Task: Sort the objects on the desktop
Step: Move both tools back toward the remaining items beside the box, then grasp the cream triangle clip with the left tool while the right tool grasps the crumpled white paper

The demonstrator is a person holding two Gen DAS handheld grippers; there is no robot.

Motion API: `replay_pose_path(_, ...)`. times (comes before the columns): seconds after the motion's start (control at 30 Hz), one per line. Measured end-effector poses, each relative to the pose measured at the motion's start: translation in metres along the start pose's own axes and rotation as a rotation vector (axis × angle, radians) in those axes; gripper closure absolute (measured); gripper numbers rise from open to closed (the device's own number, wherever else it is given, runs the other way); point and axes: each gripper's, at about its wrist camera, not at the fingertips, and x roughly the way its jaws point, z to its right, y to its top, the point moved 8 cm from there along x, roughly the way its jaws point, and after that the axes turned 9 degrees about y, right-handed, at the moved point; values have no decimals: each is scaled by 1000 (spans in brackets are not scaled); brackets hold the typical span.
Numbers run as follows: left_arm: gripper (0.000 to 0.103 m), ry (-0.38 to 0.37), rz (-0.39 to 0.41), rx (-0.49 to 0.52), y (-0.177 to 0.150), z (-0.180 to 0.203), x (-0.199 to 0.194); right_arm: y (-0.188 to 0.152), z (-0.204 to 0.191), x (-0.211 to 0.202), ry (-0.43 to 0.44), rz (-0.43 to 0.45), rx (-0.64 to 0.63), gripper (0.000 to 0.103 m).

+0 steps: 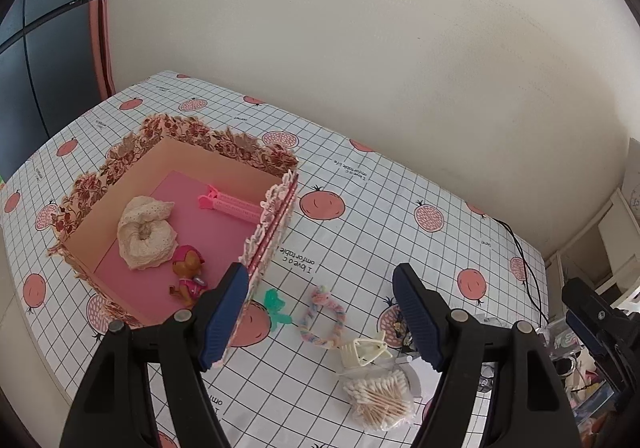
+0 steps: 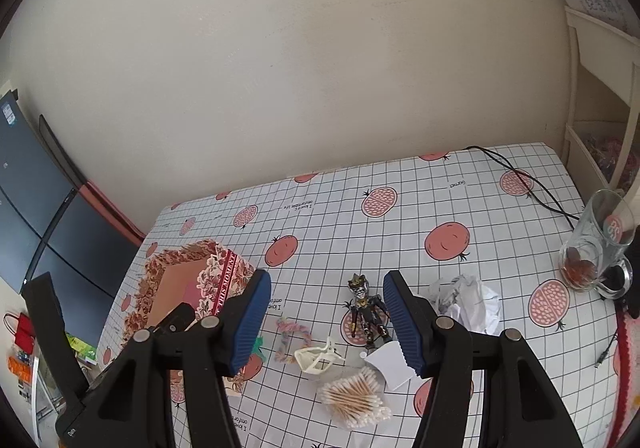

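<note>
Checked cloth with pomegranate prints covers the surface (image 1: 360, 207), which runs up to a plain cream wall.

From the left wrist view, the floral box (image 1: 224, 145) already holds three things: a cream lace scrunchie (image 1: 146, 234), a pink clip (image 1: 232, 203) toward the box's far wall, and a small toy pup (image 1: 189, 274) by its near wall. The left gripper (image 1: 320, 314) hangs just outside the box's right wall, its jaws spread wide and empty. Still unsorted, to the right of the box: a green clip (image 1: 276, 308), a pastel braided ring (image 1: 324, 318), a cream claw clip (image 1: 366, 352) and a bag of cotton swabs (image 1: 380, 400).

From the right wrist view, the right gripper (image 2: 326, 318) is also released, holding nothing. Further right of the box lie a dark action figure (image 2: 366, 312), a white card (image 2: 394, 366) and crumpled paper (image 2: 468, 302) — a glass mug (image 2: 598, 244) stands farthest off. I judge the sorting well under half done: three in, at least five out.
</note>
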Motion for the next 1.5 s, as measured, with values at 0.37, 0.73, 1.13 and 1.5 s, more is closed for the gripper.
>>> replay_pose_path(0.37, 28, -8, -53, 87, -26, 38, 18, 2, 51, -11, -47, 1, 86, 41)
replay_pose_path(0.73, 28, -20, -131, 141, -56, 61, 56, -20, 110, 13, -109, -74, 202, 41)
replay_pose_path(1.13, 28, -12, -201, 149, -77, 63, 90, -50, 147, 50, -145, -166, 287, 41)
replay_pose_path(1.5, 28, 13, -244, 182, -93, 67, 112, -63, 161, 70, -180, -203, 303, 40)
